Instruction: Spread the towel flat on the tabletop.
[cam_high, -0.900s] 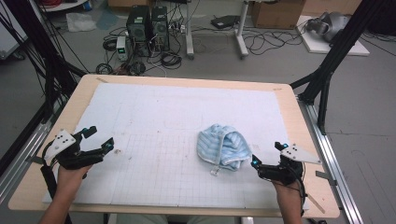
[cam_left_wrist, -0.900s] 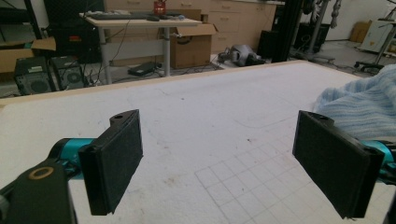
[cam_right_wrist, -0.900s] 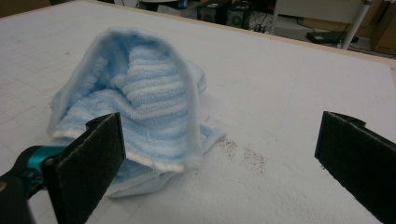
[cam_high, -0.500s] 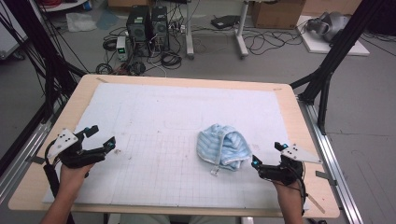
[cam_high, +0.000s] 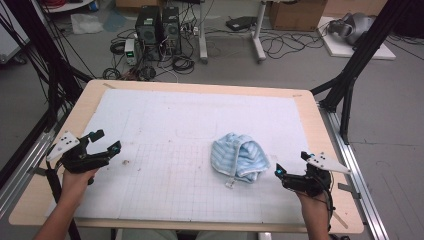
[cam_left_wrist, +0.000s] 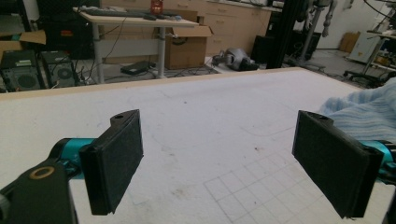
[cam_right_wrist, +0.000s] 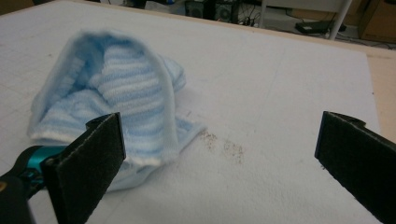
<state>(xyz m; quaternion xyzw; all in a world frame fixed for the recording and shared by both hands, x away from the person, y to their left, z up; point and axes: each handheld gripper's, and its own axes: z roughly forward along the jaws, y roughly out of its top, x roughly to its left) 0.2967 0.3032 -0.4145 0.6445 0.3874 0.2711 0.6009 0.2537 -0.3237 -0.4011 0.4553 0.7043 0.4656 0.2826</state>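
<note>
You are holding your right gripper wide open and empty just beside the crumpled pale-blue striped terry cloth (lying right of centre on the white gridded mat), while your left gripper, equally agape, is hovering well apart.

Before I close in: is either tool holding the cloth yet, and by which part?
Nothing is held. The left tool and right tool both stand open and empty; the crumpled blue striped cloth lies loose on the mat, near the right one.
</note>
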